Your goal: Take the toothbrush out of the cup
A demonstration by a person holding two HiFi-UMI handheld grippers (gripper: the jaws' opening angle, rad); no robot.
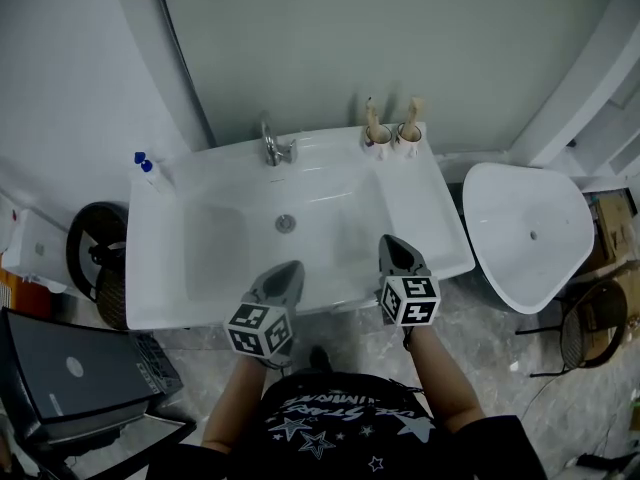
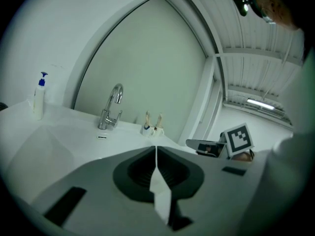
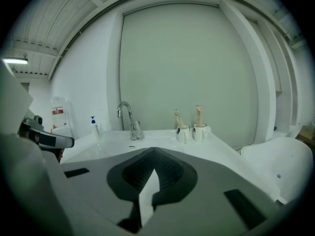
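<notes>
In the head view, my left gripper (image 1: 289, 270) and right gripper (image 1: 394, 245) hang over the front of the white basin counter (image 1: 420, 208), one on each side of the drain. At its back right corner stand two white ceramic cups (image 1: 379, 138), just beside each other, and each holds one tan-handled toothbrush (image 1: 370, 113) upright. One chrome tap (image 1: 275, 149) stands at the back middle. One blue-capped soap bottle (image 1: 150, 174) stands at the back left.

In the left gripper view, my fingers (image 2: 98, 181) are clenched together with nothing between them. The cups (image 2: 152, 129) are well ahead, past the tap (image 2: 110, 109).

In the right gripper view, these fingers (image 3: 98, 181) are also pressed together and empty. Both cups (image 3: 183, 133) stand far ahead with their two toothbrushes (image 3: 199, 113) inside, well apart from me.
</notes>
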